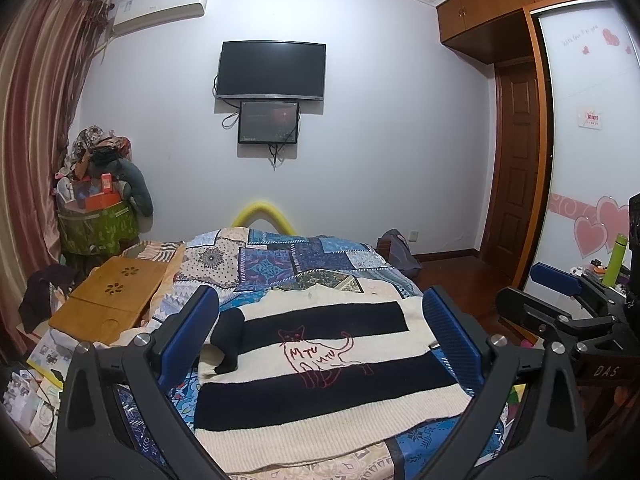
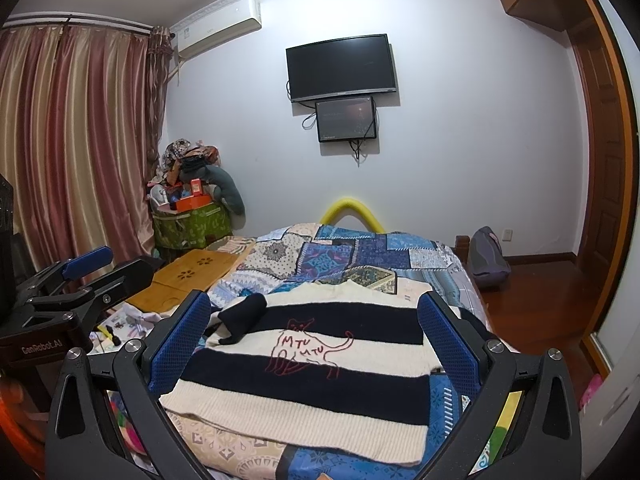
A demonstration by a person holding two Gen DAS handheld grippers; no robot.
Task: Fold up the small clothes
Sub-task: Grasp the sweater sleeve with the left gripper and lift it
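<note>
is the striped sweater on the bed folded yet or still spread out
Partly folded: the striped sweater lies flat on the quilt, one black sleeve laid over it.

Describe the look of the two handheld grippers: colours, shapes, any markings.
Both are matte black, with triangular cut-outs in their forked bodies and silver round bolts at the finger pivots. The left gripper has flat fingers lined with blue, cross-hatched pads; the right gripper has matching blue-padded fingers. Seen from the other's camera, the left body reads "GenRobot.AI" and the right's reads "DAS". No cables or sleeves show.
</note>
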